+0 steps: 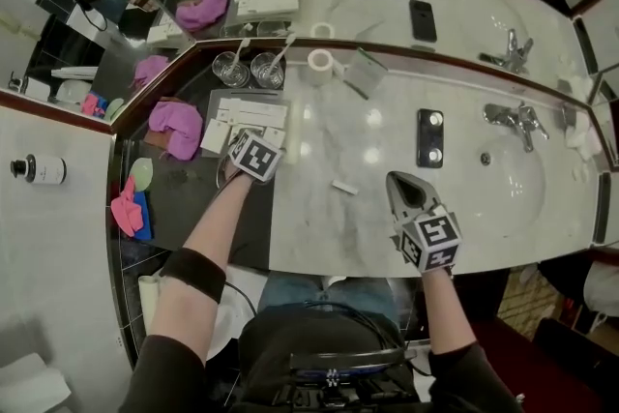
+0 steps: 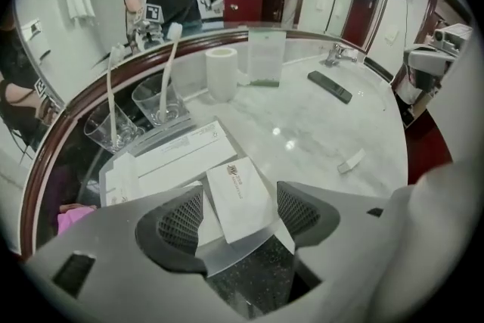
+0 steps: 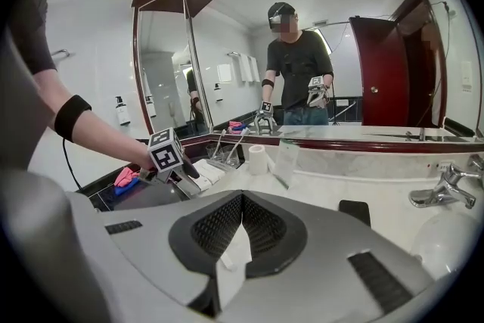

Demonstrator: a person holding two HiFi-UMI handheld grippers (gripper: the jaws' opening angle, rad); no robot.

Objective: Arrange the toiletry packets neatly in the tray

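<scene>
Hovering over the tray, the left gripper [image 2: 242, 214] is being held with its jaws apart. A white packet [image 2: 236, 193] is lying between them, and neither pad is pressing on it. This packet is sitting askew at the corner of the tray [image 2: 155, 138] nearest the gripper, partly overlapping a neighbour just left of the jaws. Beyond the gripper, the long packets [image 2: 181, 159] are lying side by side.

The step in hand is being read as straightening this packet. It is likely being done best if the jaws are closed lightly on the long edges, the packet is turned parallel to the long ones, and it is set flat beside them without disturbing them.

The right gripper [image 3: 240, 227] is being held closed on a small white packet [image 3: 231, 262] above the table [image 3: 333, 189], well to the right of the tray. One more small packet [image 2: 352, 160] is lying on the table, far right of the left gripper.
</scene>
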